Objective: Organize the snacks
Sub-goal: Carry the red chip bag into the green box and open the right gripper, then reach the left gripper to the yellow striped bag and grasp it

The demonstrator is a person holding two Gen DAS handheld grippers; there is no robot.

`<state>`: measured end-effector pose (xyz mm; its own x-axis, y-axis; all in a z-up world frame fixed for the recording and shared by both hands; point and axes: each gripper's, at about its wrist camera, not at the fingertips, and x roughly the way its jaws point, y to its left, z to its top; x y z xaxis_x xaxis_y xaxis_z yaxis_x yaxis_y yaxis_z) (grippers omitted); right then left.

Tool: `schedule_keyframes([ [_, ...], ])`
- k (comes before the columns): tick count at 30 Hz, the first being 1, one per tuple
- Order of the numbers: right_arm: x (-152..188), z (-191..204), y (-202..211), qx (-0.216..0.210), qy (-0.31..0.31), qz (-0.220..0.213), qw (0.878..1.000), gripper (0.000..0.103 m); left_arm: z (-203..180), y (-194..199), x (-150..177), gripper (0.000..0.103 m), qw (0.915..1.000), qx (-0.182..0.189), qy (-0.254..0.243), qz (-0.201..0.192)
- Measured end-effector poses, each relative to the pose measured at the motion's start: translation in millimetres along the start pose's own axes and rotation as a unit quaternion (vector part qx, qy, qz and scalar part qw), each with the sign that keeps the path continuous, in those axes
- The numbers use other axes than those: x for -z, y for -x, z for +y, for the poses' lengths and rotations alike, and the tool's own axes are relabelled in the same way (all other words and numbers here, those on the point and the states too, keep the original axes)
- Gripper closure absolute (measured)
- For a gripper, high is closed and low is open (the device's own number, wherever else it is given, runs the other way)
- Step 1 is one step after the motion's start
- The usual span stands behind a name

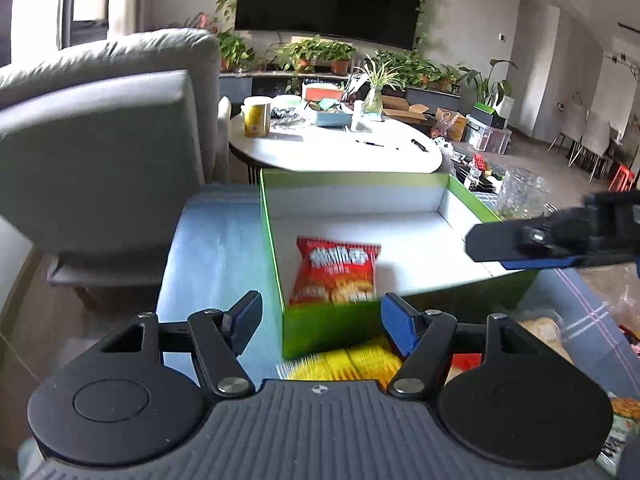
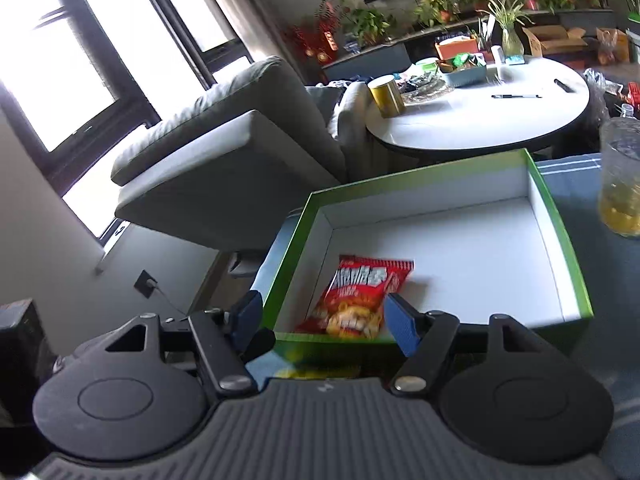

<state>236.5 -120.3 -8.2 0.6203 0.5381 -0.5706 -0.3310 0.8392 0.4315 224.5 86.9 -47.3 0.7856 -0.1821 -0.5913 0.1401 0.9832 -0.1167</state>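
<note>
Both tongs, left (image 1: 320, 316) and right (image 2: 322, 318), gape empty beside green box (image 2: 560, 240) holding red snack bag (image 2: 360, 300).

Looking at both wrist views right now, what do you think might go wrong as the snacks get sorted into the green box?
1. The yellow snack pack lies tight against the outside of the green box, under the open left tool; a grasp there might catch or shove the wall.
2. The right tool hangs over the box's right side, so both tools may collide.
3. A glass jar stands beside the box and could get knocked.
</note>
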Motion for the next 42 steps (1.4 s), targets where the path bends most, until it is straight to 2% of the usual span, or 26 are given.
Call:
schedule_keyframes([
  [9, 44, 2, 30, 0.001, -0.015, -0.001, 1.0, 0.035, -8, 14, 49, 0.04, 0.9985, 0.023, 0.034, 0.035],
  [12, 53, 3, 38, -0.001, -0.021, -0.003, 1.0, 0.035, -11, 21, 60, 0.052, 0.9959, 0.06, 0.051, 0.044],
  [18, 66, 7, 43, -0.003, -0.016, 0.002, 1.0, 0.035, -41, 46, 89, 0.055, 0.9946, 0.089, -0.009, 0.053],
  [21, 73, 9, 35, -0.004, -0.015, 0.018, 1.0, 0.035, -46, 51, 101, 0.057, 0.9928, 0.1, -0.003, 0.066],
  [26, 83, 16, 28, -0.007, -0.011, 0.034, 0.999, 0.035, -30, 71, 101, 0.057, 0.9923, 0.112, 0.021, 0.047],
  [31, 85, 20, 27, 0.005, -0.007, 0.029, 1.0, 0.035, -2, 79, 88, 0.052, 0.9961, 0.072, 0.05, 0.009],
  [37, 88, 28, 14, 0.022, -0.003, 0.043, 0.999, 0.035, 25, 39, 74, 0.051, 0.9956, 0.008, 0.093, 0.008],
  [42, 86, 28, 10, 0.03, -0.027, 0.04, 0.998, 0.035, 39, 9, 70, 0.051, 0.9921, 0.007, 0.124, 0.017],
])
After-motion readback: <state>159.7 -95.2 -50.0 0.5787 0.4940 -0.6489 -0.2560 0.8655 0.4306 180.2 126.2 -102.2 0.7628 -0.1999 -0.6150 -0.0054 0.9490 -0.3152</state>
